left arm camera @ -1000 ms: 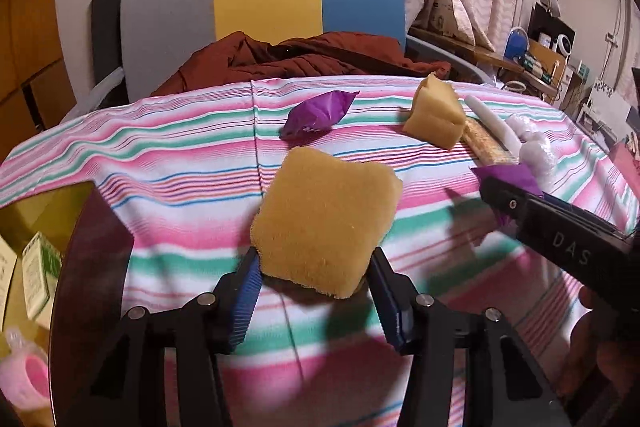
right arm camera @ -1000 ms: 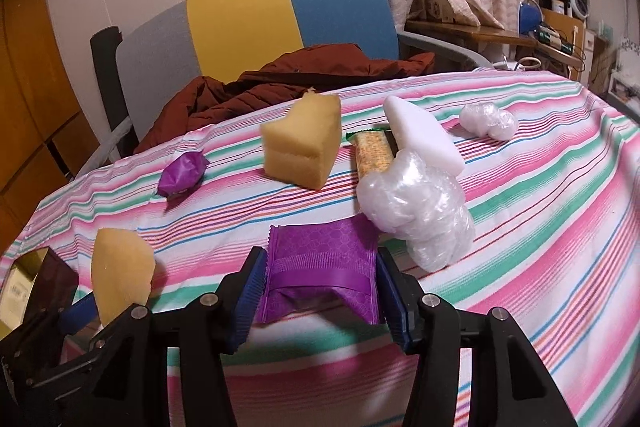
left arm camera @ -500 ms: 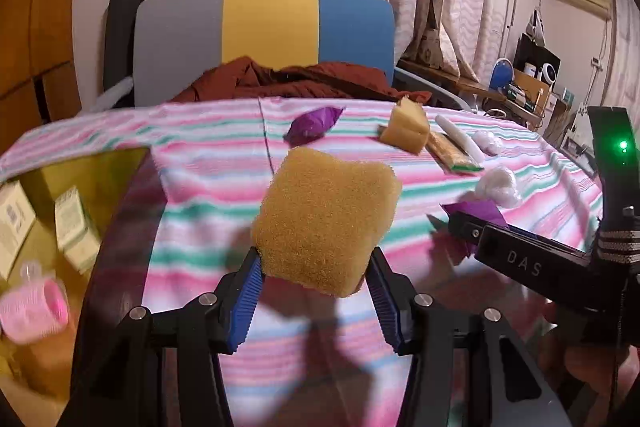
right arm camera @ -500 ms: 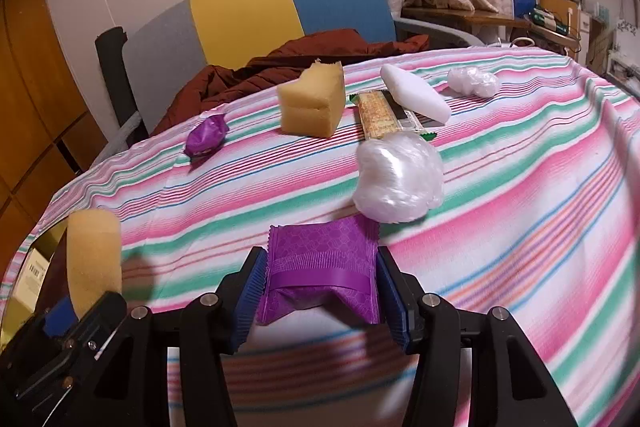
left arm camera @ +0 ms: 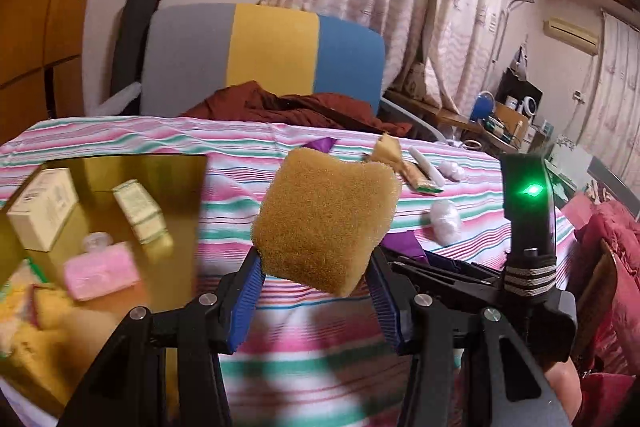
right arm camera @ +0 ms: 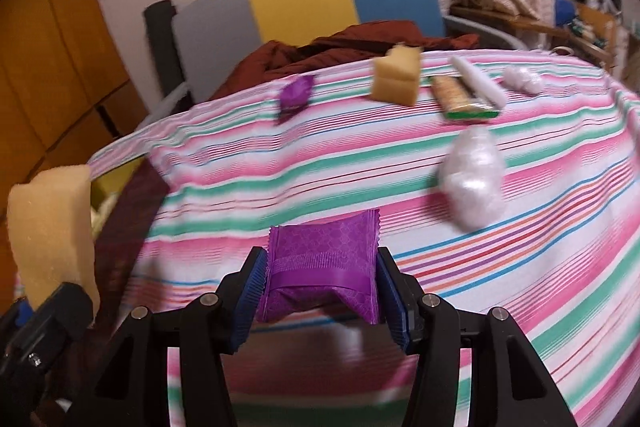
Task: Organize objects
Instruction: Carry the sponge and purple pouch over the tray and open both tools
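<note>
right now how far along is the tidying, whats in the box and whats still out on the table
Done: the amber box at the table's left edge already holds two cartons and a pink bottle.
In hand: the left tongs grip a tan sponge; the right tongs grip a purple packet.
Left on the striped cloth: a purple wrapper, another sponge, a snack bar, a white stick and two plastic wads.

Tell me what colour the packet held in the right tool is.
Purple, with a faint embossed pattern; the packet shows best in the right wrist view.
</note>
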### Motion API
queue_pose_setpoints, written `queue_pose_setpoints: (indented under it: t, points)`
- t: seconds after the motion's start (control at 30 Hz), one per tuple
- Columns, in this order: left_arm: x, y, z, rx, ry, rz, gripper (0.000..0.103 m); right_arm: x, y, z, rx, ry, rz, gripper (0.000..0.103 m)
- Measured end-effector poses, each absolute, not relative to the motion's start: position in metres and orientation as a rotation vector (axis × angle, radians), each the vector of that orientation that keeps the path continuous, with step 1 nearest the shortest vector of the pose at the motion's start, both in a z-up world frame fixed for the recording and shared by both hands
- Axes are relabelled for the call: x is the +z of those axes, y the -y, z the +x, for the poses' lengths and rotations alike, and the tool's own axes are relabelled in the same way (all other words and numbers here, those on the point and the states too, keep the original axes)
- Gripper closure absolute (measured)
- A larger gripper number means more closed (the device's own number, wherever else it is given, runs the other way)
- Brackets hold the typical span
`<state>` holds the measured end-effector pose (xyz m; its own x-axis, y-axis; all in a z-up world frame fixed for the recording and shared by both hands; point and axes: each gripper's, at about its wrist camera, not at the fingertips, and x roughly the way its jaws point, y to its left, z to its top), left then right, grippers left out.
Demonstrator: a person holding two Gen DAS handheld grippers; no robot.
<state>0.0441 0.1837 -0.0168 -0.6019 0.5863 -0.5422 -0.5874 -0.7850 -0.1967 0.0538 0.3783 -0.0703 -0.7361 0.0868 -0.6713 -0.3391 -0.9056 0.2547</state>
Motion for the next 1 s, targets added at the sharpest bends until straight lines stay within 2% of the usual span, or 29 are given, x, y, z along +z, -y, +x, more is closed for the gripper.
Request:
queue_pose_setpoints:
  t: [0.3,0.57,0.73,1.0]
  points:
    - [-0.006,-0.102,0.011,2.470,0.149,-0.909,0.051,-0.038,-0.305,0.045,2.919,-0.516,-1.044,0.048]
    - [-0.014,-0.048,-0.038,2.560,0.185,-1.066,0.050,-0.018,-0.246,0.027,3.088,-0.432,-1.099,0.047]
    - [-0.027,-0.029,-0.053,2.567,0.223,-1.133,0.050,-0.020,-0.218,0.018,3.124,-0.322,-1.165,0.043]
    - [-0.042,-0.024,-0.060,2.554,0.221,-1.192,0.050,-0.029,-0.217,0.021,3.105,-0.331,-1.188,0.031]
